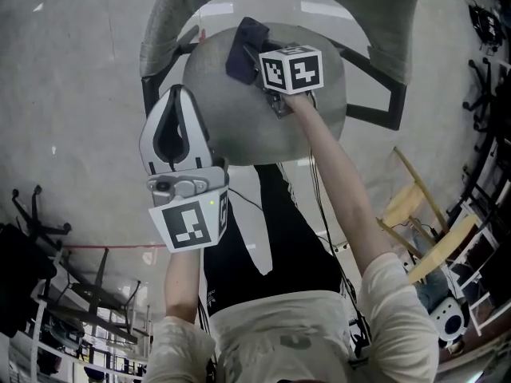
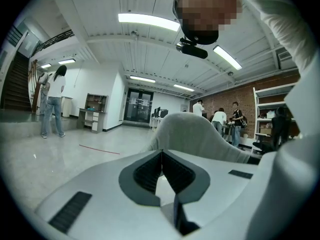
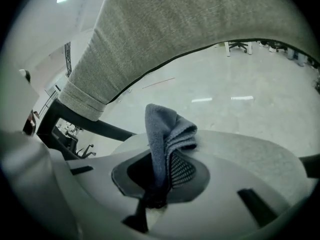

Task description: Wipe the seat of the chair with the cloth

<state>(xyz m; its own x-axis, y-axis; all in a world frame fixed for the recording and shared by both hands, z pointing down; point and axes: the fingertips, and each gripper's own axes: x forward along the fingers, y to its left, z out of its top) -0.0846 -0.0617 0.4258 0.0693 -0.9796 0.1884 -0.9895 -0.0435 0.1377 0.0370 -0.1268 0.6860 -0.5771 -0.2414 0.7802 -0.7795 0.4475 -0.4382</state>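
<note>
Grey chair seat (image 1: 239, 126) under R hand-held gripper (image 3: 161, 166) clamping blue cloth (image 3: 167, 126); L hand-held gripper (image 2: 161, 156) closed, empty.

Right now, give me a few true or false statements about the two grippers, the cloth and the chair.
1. The right gripper holds the cloth. True.
2. The left gripper also grips a cloth. False: its jaws are together with nothing between them.
3. The chair's seat is red. False: it is grey.
4. The cloth is dark blue. True.
</note>
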